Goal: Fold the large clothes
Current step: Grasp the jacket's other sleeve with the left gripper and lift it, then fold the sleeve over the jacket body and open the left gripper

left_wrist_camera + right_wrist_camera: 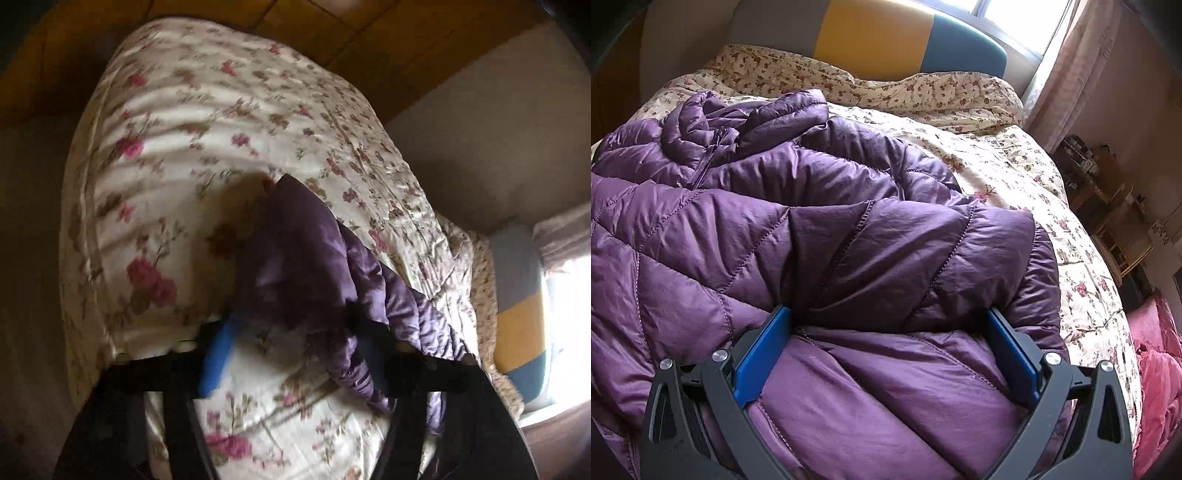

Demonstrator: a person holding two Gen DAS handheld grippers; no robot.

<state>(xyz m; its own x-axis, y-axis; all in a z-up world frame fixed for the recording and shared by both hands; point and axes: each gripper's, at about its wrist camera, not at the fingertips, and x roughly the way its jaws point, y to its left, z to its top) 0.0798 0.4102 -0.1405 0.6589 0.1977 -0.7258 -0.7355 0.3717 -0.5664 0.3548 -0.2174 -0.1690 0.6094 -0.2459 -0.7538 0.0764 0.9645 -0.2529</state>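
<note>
My left hand-held gripper [291,350] is the one at work. A flap of the purple quilted jacket [306,258] passes between its fingers; one blue pad [218,354] shows bare on the left, and the picture is too blurred for me to tell if the pads really press on the cloth. I judge that I carry this part, maybe a sleeve or a hem corner, across the jacket to make a fold, so it hangs up in front of the camera and not flat.

My right hand-held gripper [886,354] stands wide open, its fingers [759,358] low on the jacket [849,240] at both sides of a thick bulge. It grips nothing. I think it rests there to keep the body of the jacket in place during the fold.

The jacket lies on the bed, on the floral quilt [1015,166], spread from the right gripper toward the headboard [875,37]. It is shiny, puffy, stitched in slanted lines, and its collar with the zipper [705,158] is crumpled at the far end, nearest the headboard.
</note>
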